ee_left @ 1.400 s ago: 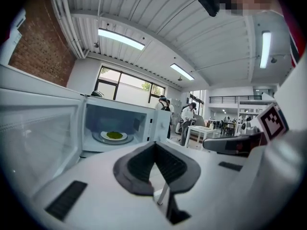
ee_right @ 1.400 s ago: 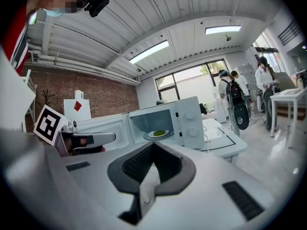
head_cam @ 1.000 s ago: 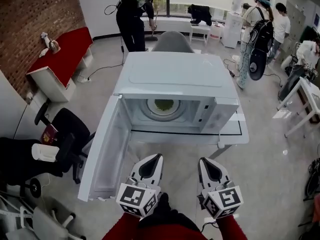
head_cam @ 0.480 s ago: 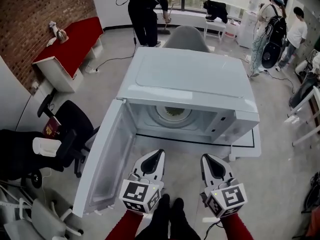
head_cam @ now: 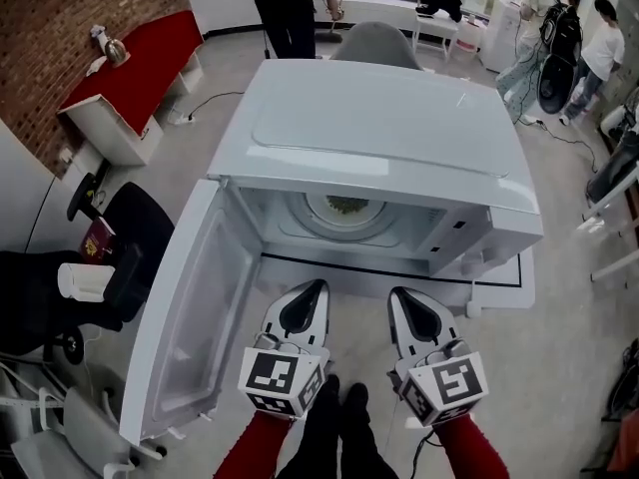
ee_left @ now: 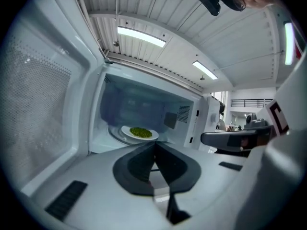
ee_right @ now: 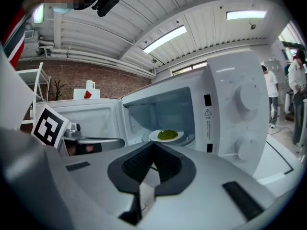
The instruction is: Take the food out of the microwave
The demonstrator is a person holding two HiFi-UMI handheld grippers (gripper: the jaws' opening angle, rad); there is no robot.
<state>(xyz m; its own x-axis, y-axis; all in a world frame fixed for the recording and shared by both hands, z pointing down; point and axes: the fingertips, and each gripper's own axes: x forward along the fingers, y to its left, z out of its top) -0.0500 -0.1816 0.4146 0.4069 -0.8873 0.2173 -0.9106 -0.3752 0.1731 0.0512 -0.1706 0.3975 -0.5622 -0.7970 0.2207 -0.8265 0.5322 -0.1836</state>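
A white microwave [head_cam: 389,128] stands with its door [head_cam: 195,317] swung wide to the left. Inside, on the turntable, lies a white plate of green food [head_cam: 345,208], also seen as the plate [ee_left: 139,132] in the left gripper view and the plate [ee_right: 166,135] in the right gripper view. My left gripper [head_cam: 316,289] is shut and empty, just in front of the cavity's lower edge. Beside it, my right gripper [head_cam: 397,294] is shut too, with nothing between its jaws. Both point at the opening, short of the plate.
The microwave's control panel with two knobs [ee_right: 242,123] is right of the cavity. A black office chair [head_cam: 120,267] stands behind the open door at left. A red-topped bench [head_cam: 130,73] lies by the brick wall. People stand at the back [head_cam: 290,3] and right [head_cam: 599,58].
Both grippers have come forward towards the microwave's opening, and the microwave now looms larger in the head view. Their jaws stayed shut.
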